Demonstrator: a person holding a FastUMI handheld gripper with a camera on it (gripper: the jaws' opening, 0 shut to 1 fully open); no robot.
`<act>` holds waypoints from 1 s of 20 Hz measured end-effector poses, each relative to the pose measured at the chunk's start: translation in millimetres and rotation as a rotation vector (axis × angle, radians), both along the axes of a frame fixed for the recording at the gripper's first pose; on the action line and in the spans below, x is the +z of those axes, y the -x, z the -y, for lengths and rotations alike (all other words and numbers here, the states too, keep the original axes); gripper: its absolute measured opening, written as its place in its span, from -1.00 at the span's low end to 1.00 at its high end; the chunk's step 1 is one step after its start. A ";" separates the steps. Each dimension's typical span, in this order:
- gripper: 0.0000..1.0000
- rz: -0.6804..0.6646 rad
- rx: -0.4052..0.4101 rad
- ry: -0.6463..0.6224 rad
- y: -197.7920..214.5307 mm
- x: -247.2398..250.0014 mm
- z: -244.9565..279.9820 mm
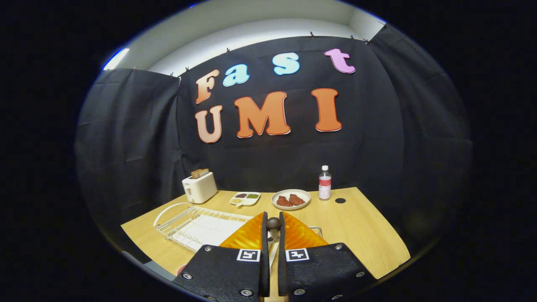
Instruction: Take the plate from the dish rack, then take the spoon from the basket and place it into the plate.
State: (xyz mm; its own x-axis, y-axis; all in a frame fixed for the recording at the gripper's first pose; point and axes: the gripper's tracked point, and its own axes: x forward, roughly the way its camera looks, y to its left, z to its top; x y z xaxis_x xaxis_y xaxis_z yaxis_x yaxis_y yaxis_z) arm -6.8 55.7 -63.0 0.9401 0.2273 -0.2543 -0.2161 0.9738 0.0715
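My gripper (273,235) is shut on the spoon (273,223). Its dark rounded handle end pokes up between the fingertips, and a bit of bright metal shows lower in the narrow gap. Right under and ahead of the fingers lies the orange ribbed plate (245,240) on the wooden table, showing on both sides of the fingers. The white wire dish rack (197,226) stands just left of the plate with no dishes in it. A thin wire rim (317,229), perhaps the basket, peeks out behind the plate on the right; the rest is hidden.
At the back of the table (361,235) stand a white toaster (199,187) with bread, a small divided dish (245,198), a white plate with two brown pieces (290,199) and a bottle (324,183). A dark round spot (340,200) marks the tabletop.
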 end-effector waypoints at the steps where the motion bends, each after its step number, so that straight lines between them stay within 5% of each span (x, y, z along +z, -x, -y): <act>1: -0.85 -0.003 0.027 -0.001 7.2 0.4 -8.0; 20: -0.84 -0.119 0.379 0.036 97.1 -77.9 -121.6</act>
State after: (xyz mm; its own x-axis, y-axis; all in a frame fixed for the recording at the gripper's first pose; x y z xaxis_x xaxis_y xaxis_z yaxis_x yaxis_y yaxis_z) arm -104.0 177.3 -140.9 0.7549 0.5413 -0.3703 -0.5529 0.8290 0.0846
